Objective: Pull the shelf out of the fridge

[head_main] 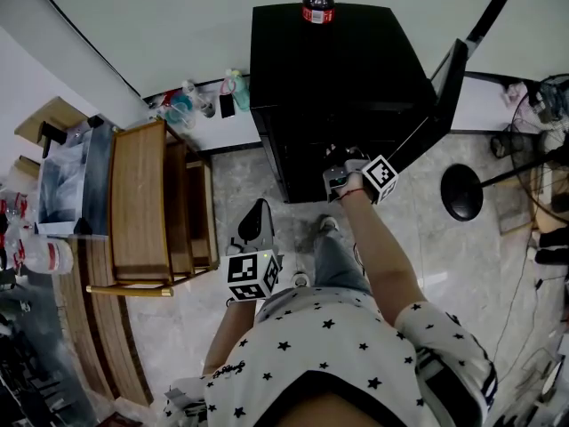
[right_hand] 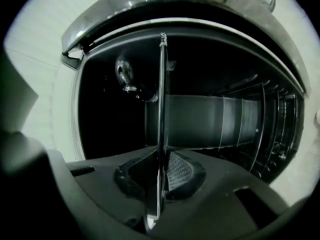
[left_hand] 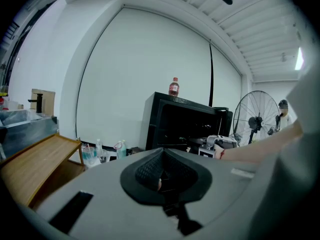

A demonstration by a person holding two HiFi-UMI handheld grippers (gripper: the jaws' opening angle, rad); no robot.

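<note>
A black mini fridge [head_main: 342, 78] stands against the wall with its door [head_main: 442, 92] swung open to the right. My right gripper [head_main: 342, 178] reaches into the fridge's open front. In the right gripper view a thin glass shelf [right_hand: 161, 109] runs edge-on between the jaws of that gripper [right_hand: 162, 171], whose ribbed pads [right_hand: 177, 170] press on it. The dark fridge interior [right_hand: 210, 119] lies behind. My left gripper [head_main: 255, 229] hangs low beside the person's body, well short of the fridge. In its own view the left gripper [left_hand: 162, 176] is shut with nothing held, and the fridge [left_hand: 185, 126] stands ahead.
A cola bottle [head_main: 317, 0] stands on top of the fridge. A wooden rack [head_main: 147, 203] and a metal basin [head_main: 76, 181] stand at the left. Several bottles [head_main: 200, 100] sit by the wall. A standing fan [head_main: 542, 123] and a round black base [head_main: 462, 192] are at the right.
</note>
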